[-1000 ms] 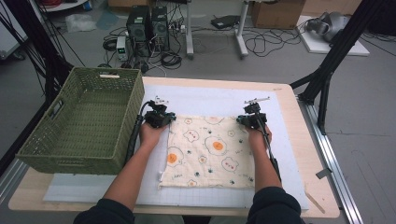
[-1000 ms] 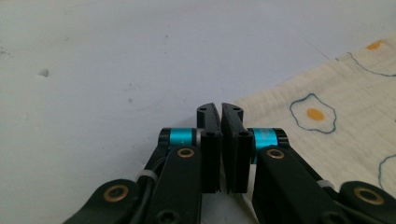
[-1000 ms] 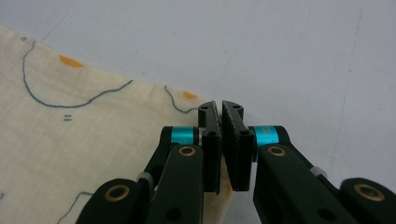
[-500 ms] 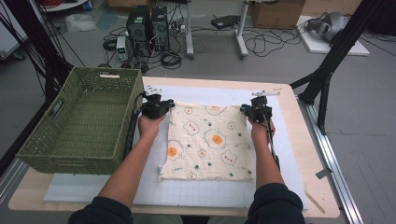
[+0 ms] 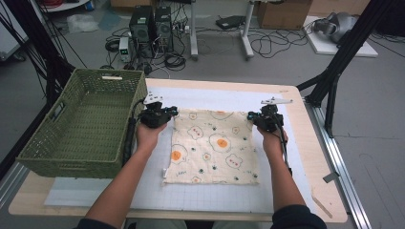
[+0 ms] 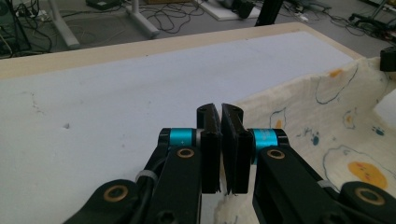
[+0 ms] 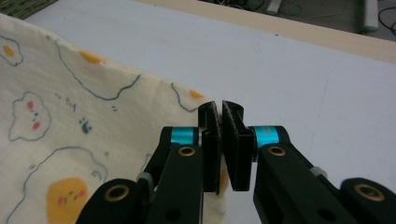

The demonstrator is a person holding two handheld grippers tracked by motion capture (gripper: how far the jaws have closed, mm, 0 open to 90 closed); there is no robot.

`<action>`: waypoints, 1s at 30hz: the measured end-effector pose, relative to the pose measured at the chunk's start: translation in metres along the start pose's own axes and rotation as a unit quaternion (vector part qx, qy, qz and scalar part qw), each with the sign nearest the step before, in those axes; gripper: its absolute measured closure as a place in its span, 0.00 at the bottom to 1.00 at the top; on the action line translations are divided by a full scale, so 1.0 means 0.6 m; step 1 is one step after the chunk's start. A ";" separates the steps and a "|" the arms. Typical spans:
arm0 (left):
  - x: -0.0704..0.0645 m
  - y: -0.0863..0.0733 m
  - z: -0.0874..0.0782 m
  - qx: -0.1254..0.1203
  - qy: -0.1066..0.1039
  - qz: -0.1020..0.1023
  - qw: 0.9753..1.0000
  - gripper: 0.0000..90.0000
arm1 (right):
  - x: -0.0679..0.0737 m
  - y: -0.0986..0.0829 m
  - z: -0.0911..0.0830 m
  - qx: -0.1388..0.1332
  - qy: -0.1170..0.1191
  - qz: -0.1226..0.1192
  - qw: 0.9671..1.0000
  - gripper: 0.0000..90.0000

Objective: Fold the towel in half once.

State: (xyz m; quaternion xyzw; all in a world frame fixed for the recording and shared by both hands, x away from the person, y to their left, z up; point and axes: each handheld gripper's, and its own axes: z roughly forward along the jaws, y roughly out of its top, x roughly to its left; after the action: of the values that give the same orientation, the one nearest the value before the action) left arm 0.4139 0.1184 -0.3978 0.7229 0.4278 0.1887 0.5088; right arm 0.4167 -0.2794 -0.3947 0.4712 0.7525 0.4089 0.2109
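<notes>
The egg-print cloth (image 5: 212,147) was spread mid-frame on the white mat (image 5: 200,195). Its far corners were pinched by the left gripper (image 5: 173,113) and right gripper (image 5: 251,118), jaws clamped. Even tension should be maintained, both corners level.

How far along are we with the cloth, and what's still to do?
Done: the cloth lies spread flat on the white mat. In hand: the left gripper and right gripper are each shut on a far corner of it, jaws closed in both gripper views. Left, probably: folding it, and perhaps moving it to the green basket, which holds nothing so far.
</notes>
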 end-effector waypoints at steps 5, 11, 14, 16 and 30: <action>-0.010 -0.014 -0.021 -0.008 -0.007 0.007 1.000 0.95 | 0.010 -0.022 -0.025 -0.004 0.007 -0.006 1.000 0.96; -0.027 -0.036 -0.042 -0.010 -0.017 0.025 0.999 0.95 | 0.027 -0.040 -0.054 -0.004 0.009 -0.022 1.000 0.96; -0.035 -0.049 -0.053 -0.010 -0.022 0.030 0.999 0.95 | 0.039 -0.052 -0.066 -0.002 0.009 -0.036 0.999 0.96; -0.039 -0.057 -0.060 -0.010 -0.026 0.028 0.999 0.95 | 0.044 -0.065 -0.071 0.002 0.010 -0.037 0.999 0.96; -0.083 -0.123 -0.111 0.006 -0.054 0.074 0.996 0.95 | 0.077 -0.146 -0.118 -0.008 0.027 -0.036 0.999 0.95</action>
State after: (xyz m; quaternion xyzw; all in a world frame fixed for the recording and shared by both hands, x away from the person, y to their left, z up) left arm 0.3072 0.1247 -0.4284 0.7646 0.3463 0.1839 0.5115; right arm 0.2983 -0.2878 -0.4219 0.4309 0.7711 0.4197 0.2088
